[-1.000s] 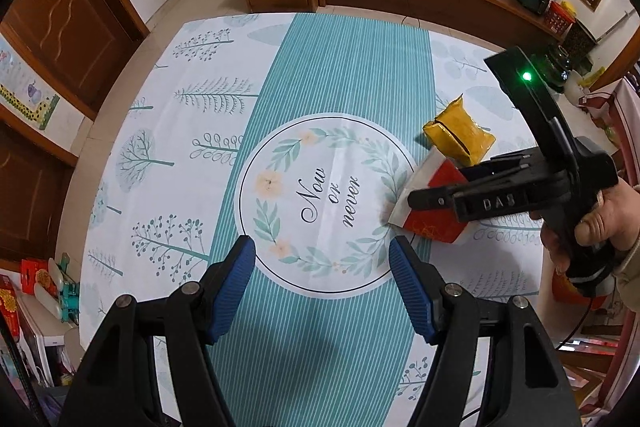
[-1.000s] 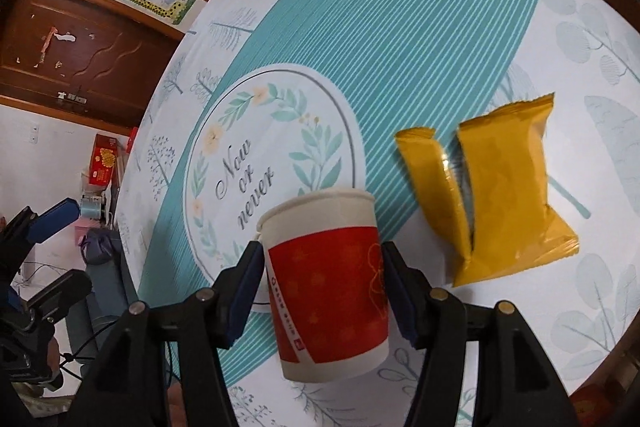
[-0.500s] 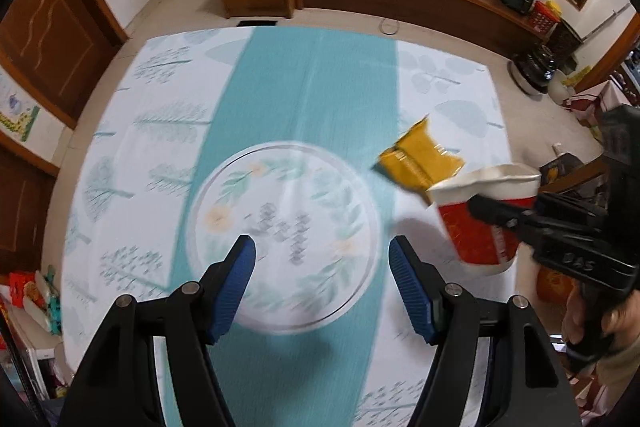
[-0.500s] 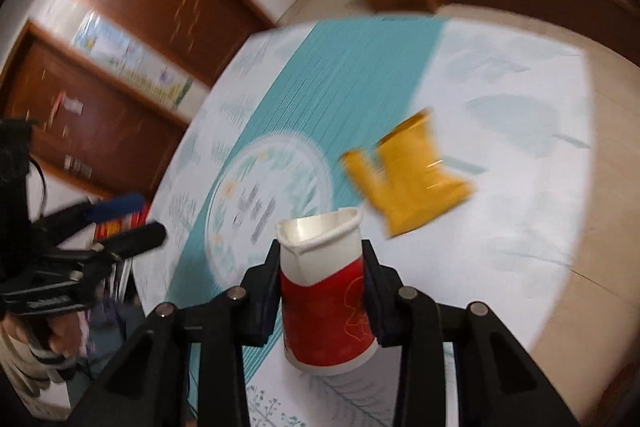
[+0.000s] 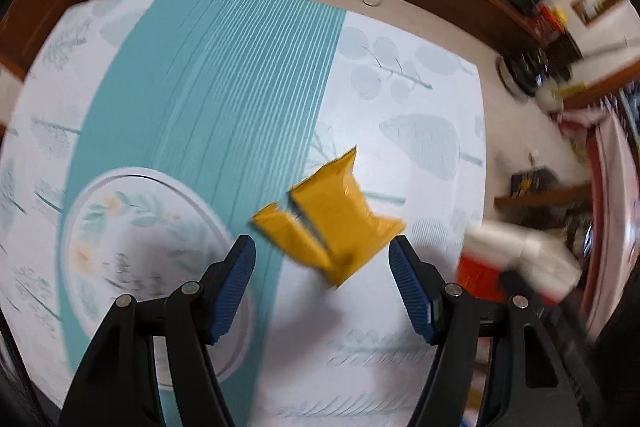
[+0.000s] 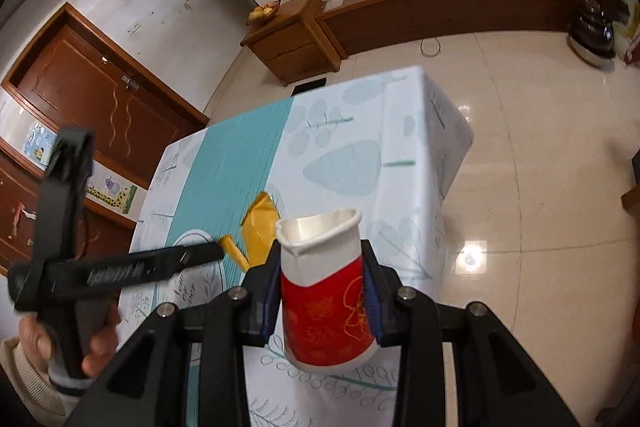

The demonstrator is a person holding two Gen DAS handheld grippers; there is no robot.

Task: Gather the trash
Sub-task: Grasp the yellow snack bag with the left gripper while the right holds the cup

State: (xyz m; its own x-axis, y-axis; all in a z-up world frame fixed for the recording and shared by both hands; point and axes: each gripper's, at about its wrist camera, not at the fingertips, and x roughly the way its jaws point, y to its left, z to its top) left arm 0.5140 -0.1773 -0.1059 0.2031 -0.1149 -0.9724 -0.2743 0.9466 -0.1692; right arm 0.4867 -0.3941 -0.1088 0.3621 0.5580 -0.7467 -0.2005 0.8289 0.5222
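Yellow wrapper [image 5: 332, 219] is lying flat on the worktop [image 5: 400, 99], near the right-hand edge of the teal stripe, and it is sitting just ahead of the left gripper [image 5: 322, 283], framed between the two blue pads with neither one touching it. Its long axis is running slantwise across the line between the pads, so the coming grasp looks to turn on the jaws dropping straight over its folded middle. That gripper is standing well open and empty, pointing steeply down at the cloth, and it is plainly the nearer one. The left hand [image 6: 96, 343] is gripping its handle low at the left of the right wrist view. Off the worktop's near side, the right gripper [image 6: 322, 283] is clamping a red paper cup [image 6: 328, 307], the pads squeezing the cup so its white rim is buckling, and it is holding the cup upright, clear of the cloth.
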